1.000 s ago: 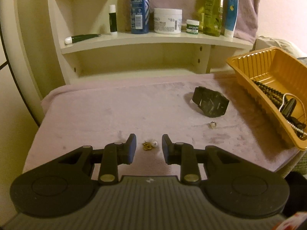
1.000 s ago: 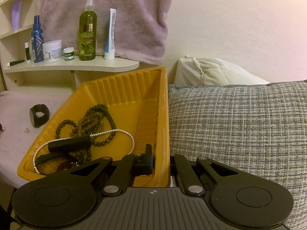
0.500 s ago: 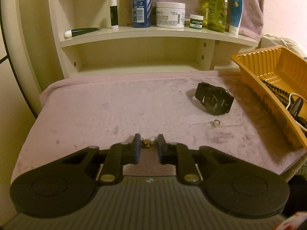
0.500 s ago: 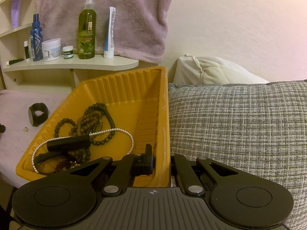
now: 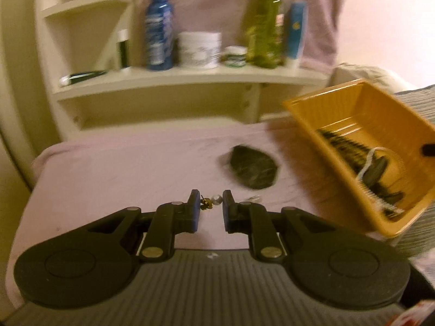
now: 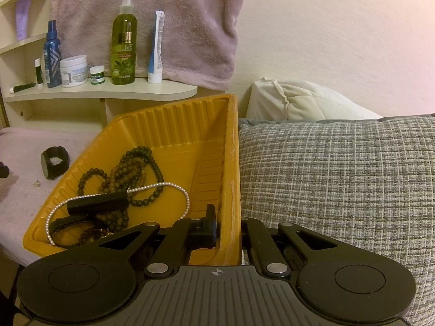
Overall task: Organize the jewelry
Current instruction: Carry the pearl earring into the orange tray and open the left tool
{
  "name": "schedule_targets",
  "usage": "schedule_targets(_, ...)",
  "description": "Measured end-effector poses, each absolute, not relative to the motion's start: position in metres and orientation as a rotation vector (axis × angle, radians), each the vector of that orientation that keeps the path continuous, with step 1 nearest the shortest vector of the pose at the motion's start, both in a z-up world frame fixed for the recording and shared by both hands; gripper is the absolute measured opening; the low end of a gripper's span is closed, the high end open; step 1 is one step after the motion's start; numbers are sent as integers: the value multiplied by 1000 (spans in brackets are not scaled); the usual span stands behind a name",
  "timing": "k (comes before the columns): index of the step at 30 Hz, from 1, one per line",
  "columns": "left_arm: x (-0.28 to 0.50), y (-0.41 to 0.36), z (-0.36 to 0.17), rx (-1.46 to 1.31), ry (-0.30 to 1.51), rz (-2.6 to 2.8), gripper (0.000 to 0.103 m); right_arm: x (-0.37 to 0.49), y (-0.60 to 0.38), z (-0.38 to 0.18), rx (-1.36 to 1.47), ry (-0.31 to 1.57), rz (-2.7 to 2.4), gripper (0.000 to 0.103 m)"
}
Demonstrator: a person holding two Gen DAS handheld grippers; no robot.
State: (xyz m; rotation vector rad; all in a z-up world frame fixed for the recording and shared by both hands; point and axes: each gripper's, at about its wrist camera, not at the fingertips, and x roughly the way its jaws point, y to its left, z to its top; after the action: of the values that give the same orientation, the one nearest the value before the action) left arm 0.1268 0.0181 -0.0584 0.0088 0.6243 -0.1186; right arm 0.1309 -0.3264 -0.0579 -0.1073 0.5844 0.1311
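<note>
One label reads — "OLIVE" on the green bottle (image 6: 123, 46). Left tool (image 5: 211, 203) pinches an earring (image 5: 210, 201) above the table (image 5: 108, 168); right tool (image 6: 227, 225) clamps the tray (image 6: 231, 163) wall.

Watch (image 5: 252, 170) lies left of tray (image 5: 353, 100).

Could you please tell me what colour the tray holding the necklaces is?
The tray is orange-yellow, clearest in the right wrist view.

Left wrist view motion-blurred: watch (image 5: 252, 171) featureless, shelf bottle labels unreadable. Yellow tray (image 5: 320, 116) cut by right edge.
</note>
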Motion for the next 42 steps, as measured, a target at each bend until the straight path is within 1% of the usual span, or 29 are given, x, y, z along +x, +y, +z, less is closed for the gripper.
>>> schedule_targets(11, 124, -57, -29, 16, 569, -422, 15, 129, -325, -55, -102, 578, 134, 3)
schedule_targets(20, 119, -101, -25, 67, 561, -554, 15, 128, -324, -55, -96, 575, 135, 4)
schedule_targets(35, 117, -121, -33, 105, 584, -613, 15, 127, -324, -55, -94, 574, 134, 4)
schedule_targets(36, 116, -121, -32, 106, 581, -614, 16, 127, -324, -55, -94, 574, 134, 4)
schedule_targets(37, 115, -121, -32, 107, 576, -612, 22, 127, -324, -55, -93, 574, 134, 4)
schedule_targets(42, 113, -108, -28, 94, 553, -569, 23, 127, -324, -55, -93, 573, 134, 4)
